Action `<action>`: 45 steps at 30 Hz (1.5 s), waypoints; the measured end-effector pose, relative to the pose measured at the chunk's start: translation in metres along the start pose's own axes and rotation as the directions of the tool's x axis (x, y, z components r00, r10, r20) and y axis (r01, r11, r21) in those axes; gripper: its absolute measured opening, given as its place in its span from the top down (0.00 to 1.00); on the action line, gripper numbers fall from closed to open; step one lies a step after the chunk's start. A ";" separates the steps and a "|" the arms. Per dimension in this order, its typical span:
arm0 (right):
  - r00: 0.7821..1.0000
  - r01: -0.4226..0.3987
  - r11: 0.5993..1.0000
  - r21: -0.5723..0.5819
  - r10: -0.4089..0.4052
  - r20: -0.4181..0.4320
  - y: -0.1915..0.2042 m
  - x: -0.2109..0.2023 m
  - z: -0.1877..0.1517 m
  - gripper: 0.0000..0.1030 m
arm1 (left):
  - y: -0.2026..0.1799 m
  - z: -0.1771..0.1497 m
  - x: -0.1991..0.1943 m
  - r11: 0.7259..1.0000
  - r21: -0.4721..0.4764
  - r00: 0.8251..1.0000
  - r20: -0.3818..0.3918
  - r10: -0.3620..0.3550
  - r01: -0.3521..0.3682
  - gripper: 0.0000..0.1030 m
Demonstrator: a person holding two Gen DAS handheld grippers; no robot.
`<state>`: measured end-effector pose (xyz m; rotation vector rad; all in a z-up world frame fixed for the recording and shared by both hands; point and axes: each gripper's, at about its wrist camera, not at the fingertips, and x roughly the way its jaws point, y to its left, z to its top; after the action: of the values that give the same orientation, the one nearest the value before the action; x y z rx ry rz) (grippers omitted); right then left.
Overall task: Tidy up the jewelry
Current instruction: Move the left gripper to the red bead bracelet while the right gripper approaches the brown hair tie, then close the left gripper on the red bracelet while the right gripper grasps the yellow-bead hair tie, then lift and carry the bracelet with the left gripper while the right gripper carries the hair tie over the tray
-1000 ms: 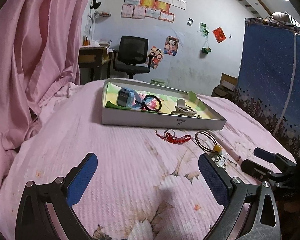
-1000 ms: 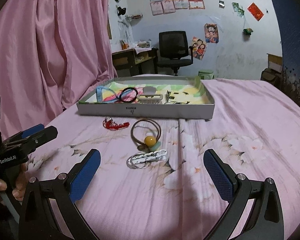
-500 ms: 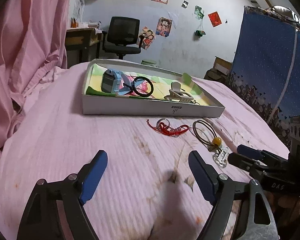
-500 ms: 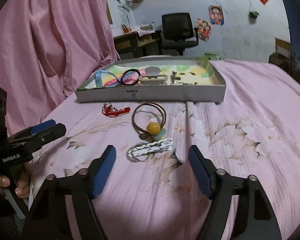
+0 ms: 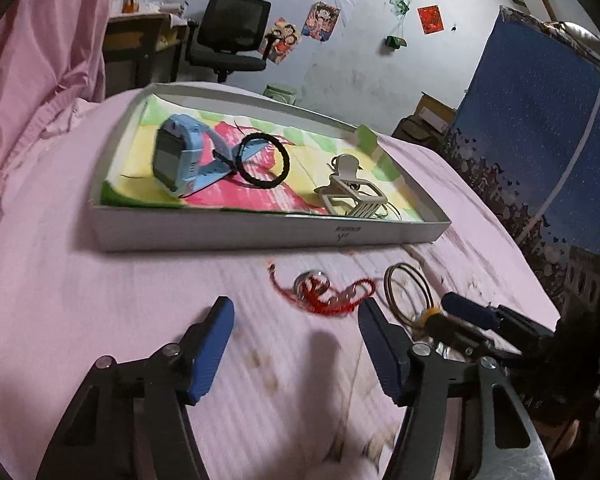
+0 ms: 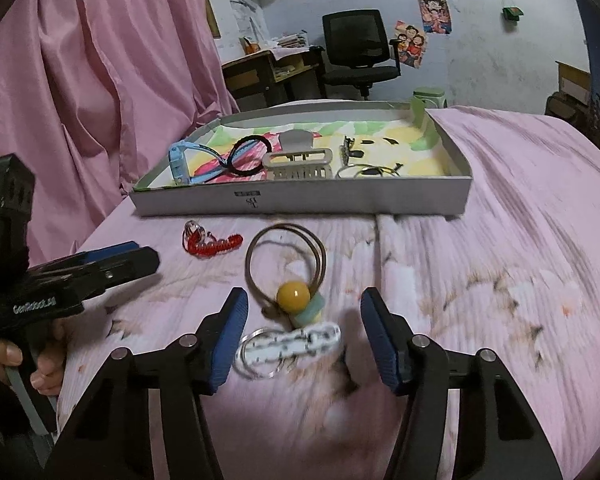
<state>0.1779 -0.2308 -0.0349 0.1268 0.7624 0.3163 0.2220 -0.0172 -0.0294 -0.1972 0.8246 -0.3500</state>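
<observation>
Item: white perforated hair clip with thin metal rings point(image 6: 288, 343), lying flat on the pink floral bedspread point(image 6: 500, 280). Its long axis runs left to right, across the line of approach. It sits just ahead of the right gripper point(image 6: 304, 338), between the blue-padded fingertips and a little left of centre. The left end of the clip is near the left pad point(image 6: 230, 336), and the right end stands clear of the other pad.

Right gripper: jaws spread wide, nothing held, low over the bedspread.

Left gripper point(image 5: 296, 344): jaws also spread wide, nothing held. It points at the red braided cord bracelet with a small metal ring point(image 5: 324, 292), which lies just beyond its tips and towards the right pad.

Adjacent: brown elastic hair tie with an amber bead and a pale green bead point(image 6: 292, 280), touching or nearly touching the far edge of the clip.

Destination, judged: shallow grey cardboard tray with a coloured paper lining point(image 6: 300, 200), on the far side of all the loose pieces and already holding several items.

Nearer tool for the clip: the right. A closure along the clip's length looks awkward, and gripping across its short width would likely serve better.
</observation>
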 end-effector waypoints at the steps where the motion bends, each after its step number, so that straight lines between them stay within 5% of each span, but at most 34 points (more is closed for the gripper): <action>1: 1.000 -0.003 1.000 -0.002 0.003 -0.002 0.001 0.002 0.001 0.55 | 0.000 0.003 0.004 1.000 -0.004 1.000 -0.010 -0.010 0.010 0.43; 10: 1.000 -0.024 1.000 -0.019 0.024 -0.017 0.004 0.016 0.005 0.59 | 0.003 0.008 0.022 0.999 -0.023 0.998 -0.046 -0.048 0.047 0.57; 17: 0.999 -0.029 0.999 -0.015 0.028 -0.027 0.004 0.021 0.001 0.59 | 0.002 0.006 0.028 0.998 -0.019 0.997 -0.062 -0.054 0.053 0.79; 25: 1.000 -0.024 1.000 -0.011 0.024 -0.015 0.004 0.020 0.000 0.77 | 0.003 0.003 0.025 0.998 -0.024 0.997 -0.039 -0.062 0.061 0.80; 45: 0.997 -0.032 0.999 -0.003 0.032 0.076 -0.001 0.002 -0.005 0.77 | 0.002 -0.013 -0.007 0.999 -0.024 0.995 0.099 -0.026 0.029 0.80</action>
<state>0.1762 -0.2309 -0.0399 0.1485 0.6855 0.3411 0.2083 -0.0137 -0.0343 -0.2480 0.7299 -0.3528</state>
